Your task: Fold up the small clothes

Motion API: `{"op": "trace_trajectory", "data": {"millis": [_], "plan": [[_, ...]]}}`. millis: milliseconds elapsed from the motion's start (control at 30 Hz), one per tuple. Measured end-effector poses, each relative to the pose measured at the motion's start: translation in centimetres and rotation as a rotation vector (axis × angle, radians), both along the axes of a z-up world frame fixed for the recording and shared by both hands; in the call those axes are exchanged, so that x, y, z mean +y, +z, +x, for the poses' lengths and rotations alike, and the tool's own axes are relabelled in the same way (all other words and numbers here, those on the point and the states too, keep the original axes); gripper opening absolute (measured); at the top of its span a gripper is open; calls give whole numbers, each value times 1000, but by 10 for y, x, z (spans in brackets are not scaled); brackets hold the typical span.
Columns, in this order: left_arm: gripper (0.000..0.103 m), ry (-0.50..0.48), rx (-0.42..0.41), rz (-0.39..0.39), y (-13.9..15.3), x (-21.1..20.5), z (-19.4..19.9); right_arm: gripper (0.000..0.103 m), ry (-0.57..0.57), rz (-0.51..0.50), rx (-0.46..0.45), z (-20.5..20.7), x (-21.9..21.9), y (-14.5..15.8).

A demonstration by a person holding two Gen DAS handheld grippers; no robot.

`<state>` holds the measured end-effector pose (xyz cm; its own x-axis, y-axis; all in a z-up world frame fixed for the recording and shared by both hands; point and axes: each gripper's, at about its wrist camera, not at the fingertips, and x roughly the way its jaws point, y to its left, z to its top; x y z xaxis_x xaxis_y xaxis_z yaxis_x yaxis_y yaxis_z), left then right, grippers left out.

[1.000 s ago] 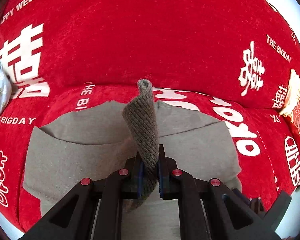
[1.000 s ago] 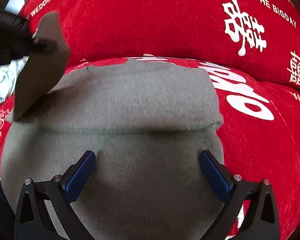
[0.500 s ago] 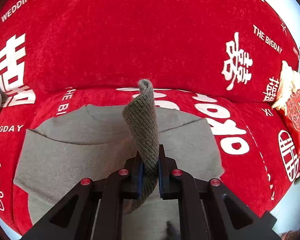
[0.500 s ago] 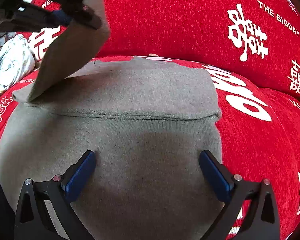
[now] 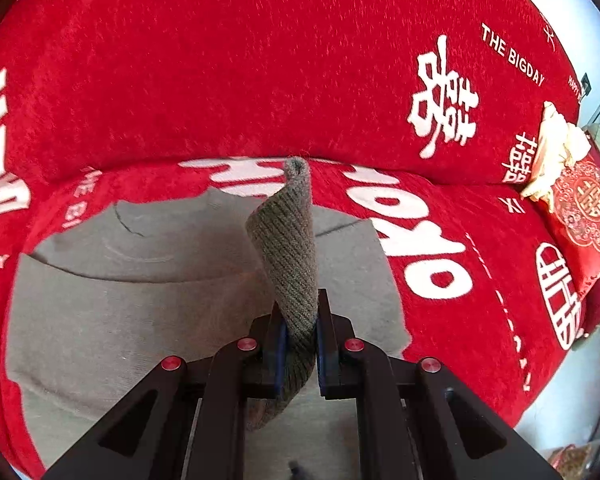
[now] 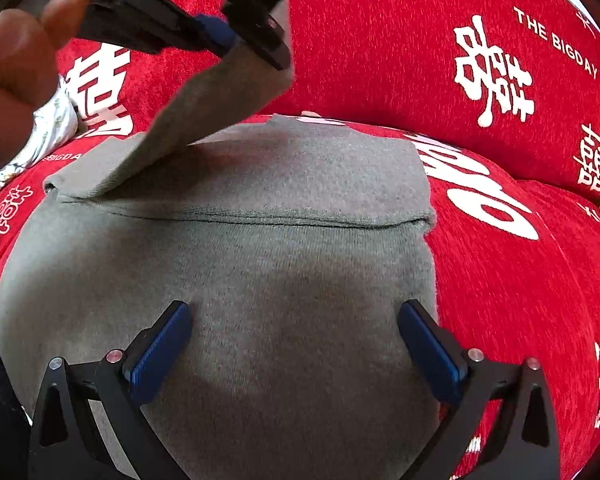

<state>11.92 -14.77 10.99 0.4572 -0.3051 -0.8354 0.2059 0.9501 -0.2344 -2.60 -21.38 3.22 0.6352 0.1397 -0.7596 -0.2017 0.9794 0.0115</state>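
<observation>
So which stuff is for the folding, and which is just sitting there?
For the folding:
- grey sweater
- its sleeve, pinched in the left gripper
- right gripper, open above the sweater

Just there:
- red sofa cover
- red cushion
- white patterned cloth

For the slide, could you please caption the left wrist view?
Left claw pinching a grey knit sleeve above the red sofa cover.

A small grey knitted sweater (image 6: 284, 264) is spread flat on the seat of the red plush sofa, its far part doubled over along a crosswise fold line, while its ribbed sleeve cuff (image 5: 294, 248) is lifted from the left edge and held curled upright above the body.
</observation>
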Motion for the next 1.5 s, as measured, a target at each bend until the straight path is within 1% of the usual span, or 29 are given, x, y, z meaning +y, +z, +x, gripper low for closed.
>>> {"op": "trace_trajectory", "data": {"millis": [67, 200, 600, 633, 733, 833, 867, 900, 933, 967, 1000, 1033, 1100, 1167, 1267, 1367, 1433, 1500], "plan": [[12, -10, 20, -15, -6, -2, 3, 103, -1, -2, -6, -1, 0, 0], [12, -27, 44, -20, -16, -11, 9, 103, 0, 0, -13, -3, 1, -1], [13, -94, 84, 61, -51, -49, 20, 103, 3, 10, -28, -6, 1, -2], [13, -95, 93, 66, -55, -50, 22, 103, 3, 10, -29, -6, 1, -2], [13, -103, 143, 48, -65, -50, 27, 103, 4, 11, -30, -6, 1, -2], [13, -109, 174, 42, -72, -48, 29, 103, 3, 9, -32, -7, 1, -2], [20, -113, 176, 42, -73, -49, 28, 103, 3, 9, -33, -7, 2, -2], [31, -123, 177, 38, -72, -49, 28, 103, 2, 10, -34, -6, 1, -2], [63, -130, 176, 20, -71, -49, 27, 103, 2, 9, -35, -6, 2, -2], [88, -127, 160, 4, -68, -48, 26, 103, 1, 8, -35, -6, 2, -2], [91, -114, 122, 8, -63, -47, 23, 103, 1, 7, -35, -6, 2, -2], [91, -114, 104, 16, -60, -47, 21, 103, 1, 6, -35, -6, 2, -2], [91, -117, 103, 19, -57, -47, 21, 103, 0, 6, -37, -6, 2, -2], [91, -102, 82, 26, -52, -41, 21, 103, 1, 6, -36, -6, 2, -2], [91, -84, 48, -2, -40, -19, 15, 103, 4, 11, -31, -7, 2, -2], [91, -51, -5, -1, -31, 19, -1, 103, -18, 15, -38, -8, -1, 6], [91, -11, -52, 29, -31, 51, -14, 103, -61, 21, -95, -8, -2, 20], [91, 54, -68, 70, -38, 86, -23, 103, -61, 35, -134, -1, 4, 35]]}}
